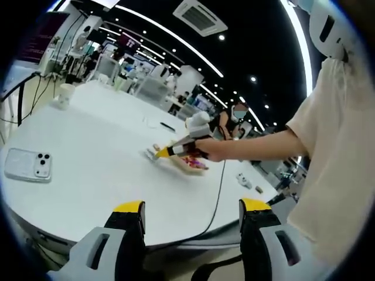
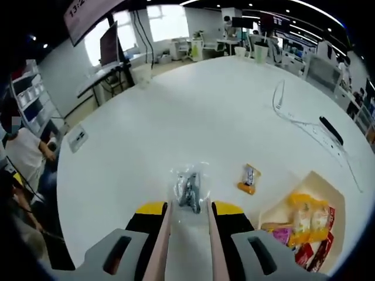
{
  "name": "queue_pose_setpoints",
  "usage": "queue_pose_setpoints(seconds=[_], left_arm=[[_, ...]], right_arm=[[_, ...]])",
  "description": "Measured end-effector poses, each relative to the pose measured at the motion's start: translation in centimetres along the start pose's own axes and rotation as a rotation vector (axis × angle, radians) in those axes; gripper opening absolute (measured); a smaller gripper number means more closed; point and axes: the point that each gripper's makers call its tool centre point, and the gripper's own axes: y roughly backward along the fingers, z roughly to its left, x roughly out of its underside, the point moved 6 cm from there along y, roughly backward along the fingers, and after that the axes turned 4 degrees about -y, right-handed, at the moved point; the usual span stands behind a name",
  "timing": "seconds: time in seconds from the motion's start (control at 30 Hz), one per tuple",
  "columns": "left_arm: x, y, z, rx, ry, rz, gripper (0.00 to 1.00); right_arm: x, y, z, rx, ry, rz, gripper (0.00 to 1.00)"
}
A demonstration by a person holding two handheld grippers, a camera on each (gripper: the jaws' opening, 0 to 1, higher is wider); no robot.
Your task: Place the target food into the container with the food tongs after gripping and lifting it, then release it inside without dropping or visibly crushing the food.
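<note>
Tongs [image 2: 186, 234] clamped in right fingers; snack packets [image 2: 307, 225] fill tray [image 2: 337, 193]; left fingers apart.

Lighting is bright and even, supplied by ceiling light strips [image 1: 176, 44] and windows [image 2: 170, 20] that are blown out to white. The white table [image 2: 205, 117] shows mild glare and only soft shadows. Fisheye distortion bends edges; distant background is soft.

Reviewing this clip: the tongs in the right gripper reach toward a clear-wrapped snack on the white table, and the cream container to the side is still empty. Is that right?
Not quite: the cream container is not empty. The right gripper view shows several snack packets already lying in it. The rest holds: the tongs held in the right gripper reach toward the clear-wrapped snack on the white table.
</note>
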Motion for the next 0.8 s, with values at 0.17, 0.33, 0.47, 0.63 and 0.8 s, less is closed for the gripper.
queue_pose_setpoints(seconds=[0.17, 0.33, 0.47, 0.63, 0.8], left_arm=[[0.0, -0.1, 0.0, 0.001, 0.003, 0.000, 0.64], [0.0, -0.1, 0.0, 0.001, 0.006, 0.002, 0.64], [0.0, -0.2, 0.0, 0.002, 0.009, 0.001, 0.64], [0.1, -0.3, 0.0, 0.006, 0.009, 0.004, 0.64], [0.2, -0.2, 0.1, 0.003, 0.019, 0.001, 0.64]], right_arm=[[0.0, -0.1, -0.1, 0.000, 0.001, 0.004, 0.30], [-0.2, -0.1, 0.0, -0.002, 0.003, 0.003, 0.30], [-1.0, 0.2, 0.2, 0.001, 0.017, -0.015, 0.30], [-1.4, 0.0, 0.1, 0.009, 0.016, -0.025, 0.30], [-1.0, -0.6, 0.3, 0.019, 0.035, 0.007, 0.30]])
